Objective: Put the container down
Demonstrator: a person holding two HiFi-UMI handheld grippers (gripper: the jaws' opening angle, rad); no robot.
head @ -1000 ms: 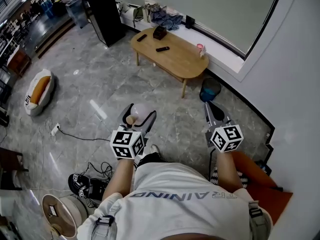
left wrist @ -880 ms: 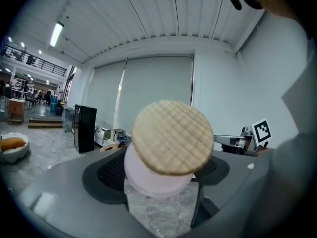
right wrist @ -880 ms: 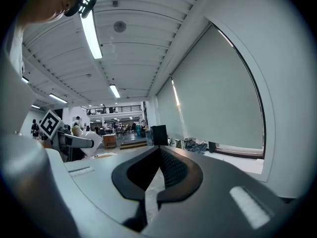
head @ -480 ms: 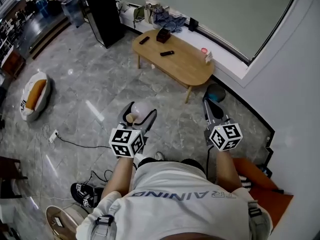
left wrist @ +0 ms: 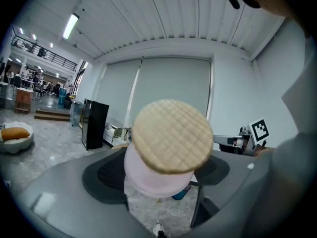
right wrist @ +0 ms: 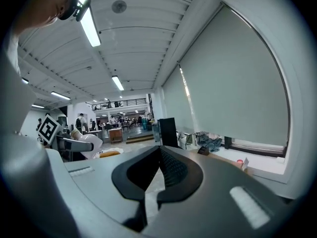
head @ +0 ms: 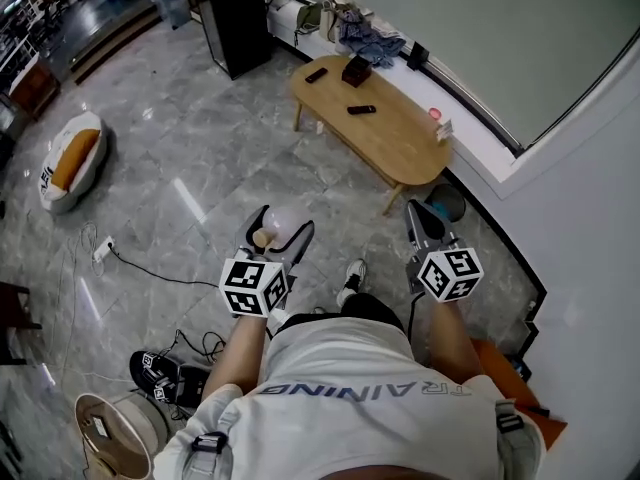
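Clamping the container [head: 287,218] from both sides, the left tool [head: 279,225] holds it in the air in front of the person, above the grey stone floor [head: 190,148]. The container is a pale pink tub, tipped so that its round cork-coloured lid [left wrist: 172,135] faces back along the jaws toward the tool's own camera. The right tool [head: 419,218] is held level with it on the other side of the person's body, its jaws pressed together with nothing between them. Ahead of both stands a low wooden desk [head: 405,148] by the window wall, carrying a dark remote [head: 361,109], a small dark box [head: 356,70] and a small pink cup [head: 434,114]. A blue bin [head: 448,202] sits on the floor just beside the desk's near end. A black cabinet [head: 236,18] stands farther left, and a hot-dog-shaped cushion [head: 70,163] lies well apart on the floor.
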